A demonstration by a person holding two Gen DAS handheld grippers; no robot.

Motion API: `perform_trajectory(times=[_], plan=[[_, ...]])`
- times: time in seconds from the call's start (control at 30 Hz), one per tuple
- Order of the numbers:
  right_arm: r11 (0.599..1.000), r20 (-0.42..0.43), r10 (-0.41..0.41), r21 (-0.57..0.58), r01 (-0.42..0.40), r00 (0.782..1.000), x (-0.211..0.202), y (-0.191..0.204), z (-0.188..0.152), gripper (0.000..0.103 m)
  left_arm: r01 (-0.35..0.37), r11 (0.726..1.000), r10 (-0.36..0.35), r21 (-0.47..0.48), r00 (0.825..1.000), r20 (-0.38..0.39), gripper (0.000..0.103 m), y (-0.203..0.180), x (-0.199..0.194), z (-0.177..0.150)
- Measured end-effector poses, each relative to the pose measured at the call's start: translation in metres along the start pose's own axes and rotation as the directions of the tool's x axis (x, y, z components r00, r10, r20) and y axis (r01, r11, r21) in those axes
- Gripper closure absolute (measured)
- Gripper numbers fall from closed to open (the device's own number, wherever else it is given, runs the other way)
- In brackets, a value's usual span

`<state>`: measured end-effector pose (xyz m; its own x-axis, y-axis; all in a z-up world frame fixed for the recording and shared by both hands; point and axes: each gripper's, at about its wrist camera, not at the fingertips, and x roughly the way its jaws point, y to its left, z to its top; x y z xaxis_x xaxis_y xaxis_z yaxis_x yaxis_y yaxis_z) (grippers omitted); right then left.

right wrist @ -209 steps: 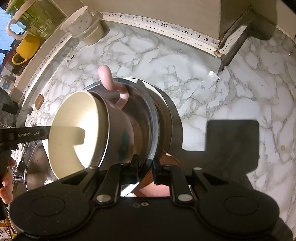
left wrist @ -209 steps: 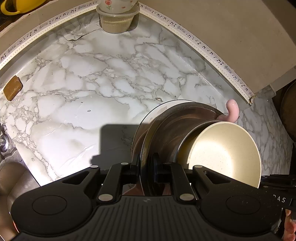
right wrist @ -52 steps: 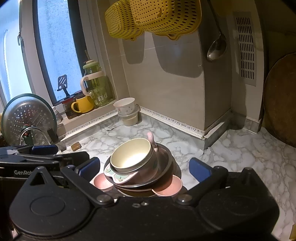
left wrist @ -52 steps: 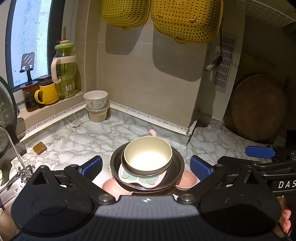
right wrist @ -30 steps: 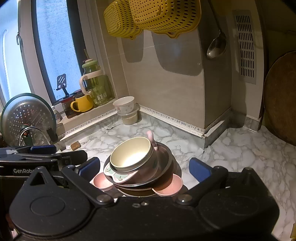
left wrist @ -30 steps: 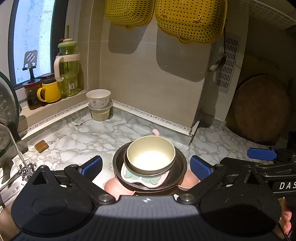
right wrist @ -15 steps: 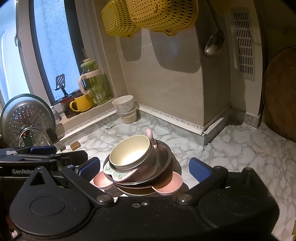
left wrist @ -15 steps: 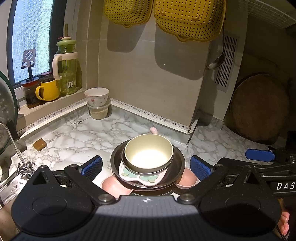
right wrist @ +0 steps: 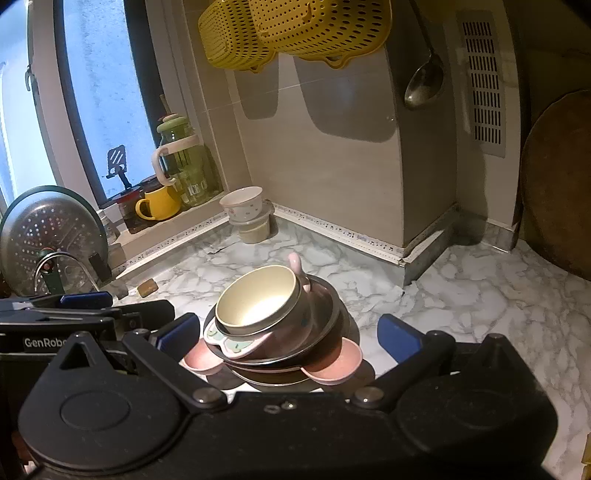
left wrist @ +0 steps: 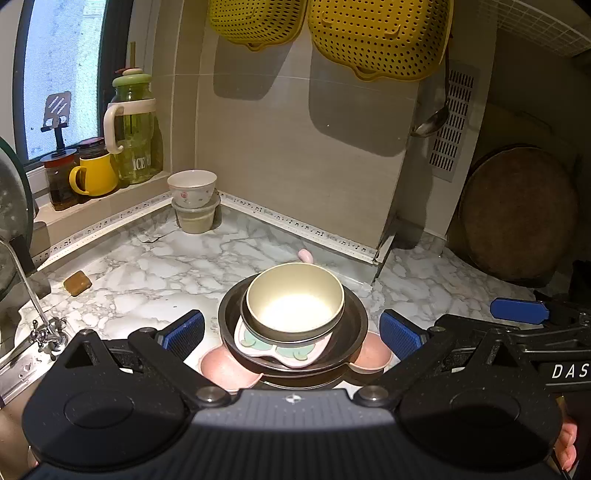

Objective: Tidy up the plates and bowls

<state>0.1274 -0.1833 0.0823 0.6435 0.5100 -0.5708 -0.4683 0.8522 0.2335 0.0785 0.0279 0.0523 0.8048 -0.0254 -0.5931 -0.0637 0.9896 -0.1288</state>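
Note:
A stack of dishes stands on the marble counter (left wrist: 155, 273). A cream bowl (left wrist: 295, 297) sits on top, over a small pastel plate (left wrist: 280, 349), a dark metal plate (left wrist: 354, 332) and a pink dish (left wrist: 221, 367) at the bottom. The stack also shows in the right wrist view, with the cream bowl (right wrist: 255, 301) tilted and the pink dish (right wrist: 336, 363) under it. My left gripper (left wrist: 291, 330) is open and empty, just before the stack. My right gripper (right wrist: 288, 332) is open and empty, also just before the stack.
Two stacked bowls (left wrist: 192, 199) stand in the back corner. A yellow mug (left wrist: 94, 179) and a green jar (left wrist: 135, 147) sit on the window sill. A round wooden board (left wrist: 517, 210) leans at the right. A tap (left wrist: 40, 314) and sink are at the left. Yellow colanders (left wrist: 376, 33) hang above.
Seven seconds ago both grippers were shut on the stack's rim, carrying it. Now the stack rests on the counter and both grippers are open. Over the last second only slight camera drift.

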Motion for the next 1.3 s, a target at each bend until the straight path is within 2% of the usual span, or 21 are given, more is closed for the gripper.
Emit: perform_trajectory(times=[0.57,1.03,1.3], plan=[[0.999,0.000,-0.036,0.005,0.036,0.999,-0.007,-0.001,-0.003,0.000,0.019,1.000,-0.019,0.009,1.000,-0.013,0.001,-0.004,0.001,-0.001],[0.996,-0.004,-0.086,-0.007,0.086,0.996,-0.009,-0.002,-0.002,0.000,-0.008,0.997,0.010,0.080,1.000,-0.019,0.001,-0.008,0.002,-0.002],[0.996,-0.008,-0.090,-0.001,0.090,0.996,-0.008,-0.004,0.000,0.000,0.015,0.999,-0.014,0.051,1.000,-0.024,0.001,-0.003,0.004,-0.002]])
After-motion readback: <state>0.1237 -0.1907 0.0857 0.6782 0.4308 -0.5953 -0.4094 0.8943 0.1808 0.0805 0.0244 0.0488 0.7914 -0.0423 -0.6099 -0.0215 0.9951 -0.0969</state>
